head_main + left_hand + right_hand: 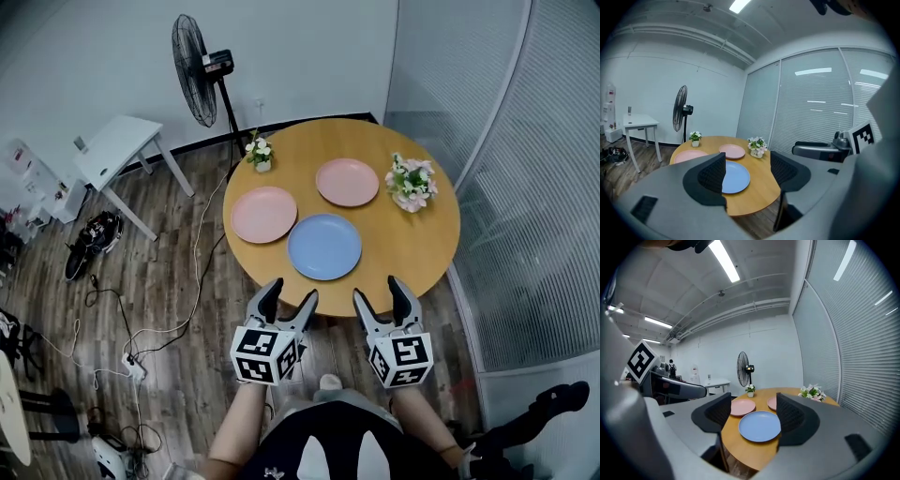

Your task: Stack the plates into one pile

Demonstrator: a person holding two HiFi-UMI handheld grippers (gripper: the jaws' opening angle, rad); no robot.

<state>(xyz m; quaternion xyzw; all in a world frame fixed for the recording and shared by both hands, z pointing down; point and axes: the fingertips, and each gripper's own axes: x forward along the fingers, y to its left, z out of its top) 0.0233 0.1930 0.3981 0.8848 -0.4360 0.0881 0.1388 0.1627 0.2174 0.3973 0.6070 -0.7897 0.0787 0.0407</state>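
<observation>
Currently on table: three plates lie singly on the round wooden table (427, 246), none on top of another.
Blue plate: the blue plate (324, 247) is nearest the person, close to the table's near edge.
Left pink plate: the left pink plate (263, 214) sits behind and to the left of the blue plate, just beside it.
Far pink plate: the far pink plate (347, 182) lies behind the blue plate, slightly to the right and apart from it.
Pots: a small white pot (262, 165) at the far left edge holds white blossoms; a flower bunch (412, 182) of white and pink stands near the right edge, just beside the far pink plate.
Left gripper: the left gripper (292, 289) is released, jaws spread wide with nothing between the pads; it hangs off the table's near edge, short of the blue plate, which shows through the gap.
Right gripper: the right gripper (380, 288) is likewise released and empty, beside the left gripper, with the blue plate framed between its jaws but well ahead of them.
</observation>
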